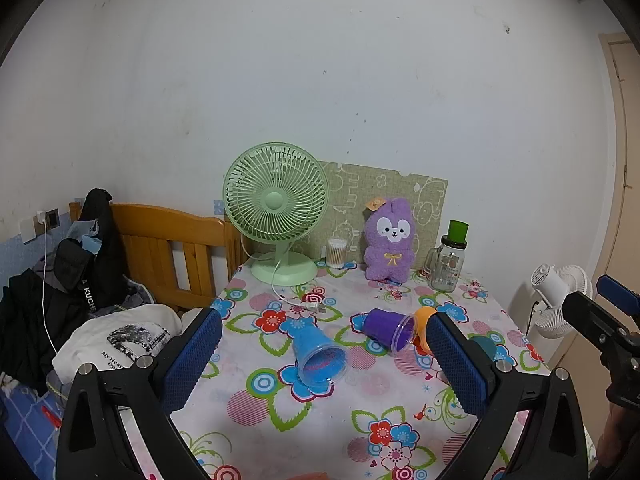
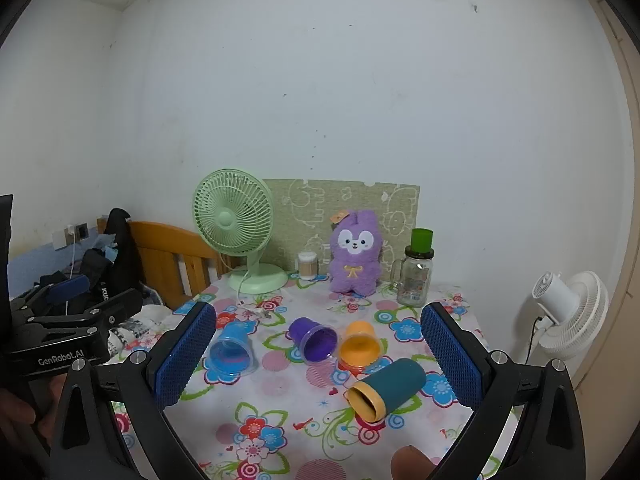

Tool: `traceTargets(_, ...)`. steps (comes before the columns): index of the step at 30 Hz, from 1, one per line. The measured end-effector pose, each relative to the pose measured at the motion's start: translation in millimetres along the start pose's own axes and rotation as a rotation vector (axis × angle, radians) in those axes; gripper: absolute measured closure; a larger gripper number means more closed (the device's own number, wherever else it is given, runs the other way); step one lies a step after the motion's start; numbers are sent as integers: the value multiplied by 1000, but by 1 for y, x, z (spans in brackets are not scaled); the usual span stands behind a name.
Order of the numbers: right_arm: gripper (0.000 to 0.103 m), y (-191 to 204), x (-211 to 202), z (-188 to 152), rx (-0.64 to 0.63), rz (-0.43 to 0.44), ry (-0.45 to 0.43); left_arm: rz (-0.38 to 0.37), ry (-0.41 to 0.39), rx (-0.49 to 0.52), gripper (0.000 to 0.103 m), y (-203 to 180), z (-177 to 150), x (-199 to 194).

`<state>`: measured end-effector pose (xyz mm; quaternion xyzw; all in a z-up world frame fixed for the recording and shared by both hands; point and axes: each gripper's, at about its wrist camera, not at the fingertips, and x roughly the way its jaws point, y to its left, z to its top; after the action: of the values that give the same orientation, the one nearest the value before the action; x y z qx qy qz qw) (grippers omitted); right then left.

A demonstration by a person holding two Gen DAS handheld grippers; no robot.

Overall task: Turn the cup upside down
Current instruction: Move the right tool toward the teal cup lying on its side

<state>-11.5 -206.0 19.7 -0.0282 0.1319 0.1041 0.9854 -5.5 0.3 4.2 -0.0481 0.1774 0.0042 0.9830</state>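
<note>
Several cups lie on their sides on the flowered tablecloth (image 2: 280,412). A blue cup (image 1: 316,350) (image 2: 233,350), a purple cup (image 1: 387,330) (image 2: 314,338), an orange cup (image 2: 359,346) (image 1: 423,316) and a teal cup with a yellow rim (image 2: 386,390) all have their mouths toward me. In the left wrist view the teal cup (image 1: 486,346) is mostly hidden behind a finger. My left gripper (image 1: 324,364) is open and empty, above the near table, around the blue cup's line of sight. My right gripper (image 2: 320,354) is open and empty, in front of the cups.
At the back of the table stand a green fan (image 1: 276,208), a swab jar (image 1: 337,252), a purple plush (image 1: 390,240) and a glass bottle with a green cap (image 1: 448,258). A bed with clothes (image 1: 80,280) is left. A white fan (image 2: 568,312) stands right.
</note>
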Motion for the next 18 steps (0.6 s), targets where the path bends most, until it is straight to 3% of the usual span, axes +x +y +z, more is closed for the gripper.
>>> traceTargets(18,0,0,1,3,-5,8,2,3,-3,3,0,1,2,-1)
